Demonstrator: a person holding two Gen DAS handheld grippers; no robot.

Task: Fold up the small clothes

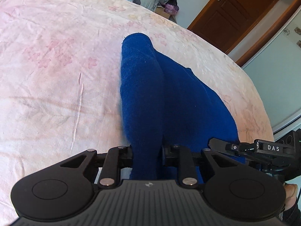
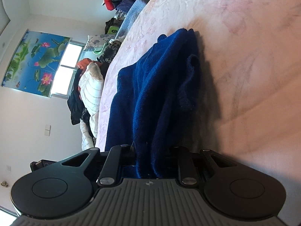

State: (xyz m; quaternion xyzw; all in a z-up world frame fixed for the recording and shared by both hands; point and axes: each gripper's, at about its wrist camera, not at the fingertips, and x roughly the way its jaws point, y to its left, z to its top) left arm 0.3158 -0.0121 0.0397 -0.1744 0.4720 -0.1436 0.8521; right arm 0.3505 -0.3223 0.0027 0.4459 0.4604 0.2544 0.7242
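A dark blue knit garment (image 1: 169,98) lies on a pink floral blanket (image 1: 56,75), stretching away from the camera with a cuff end at the far side. My left gripper (image 1: 146,154) is shut on a bunched fold of the near edge of this garment, the cloth rising between the jaws. The other gripper's black body shows at the right edge of the left wrist view, also at the garment. In the right wrist view the same blue garment (image 2: 160,94) runs forward in folds, and my right gripper (image 2: 152,158) is shut on its near edge.
The pink blanket (image 2: 244,56) covers a bed. Piled clothes and bedding (image 2: 90,86) lie along the bed's far side by a window. A brown wooden door (image 1: 239,15) stands beyond the bed edge. A person's fingers (image 1: 290,194) show at the lower right.
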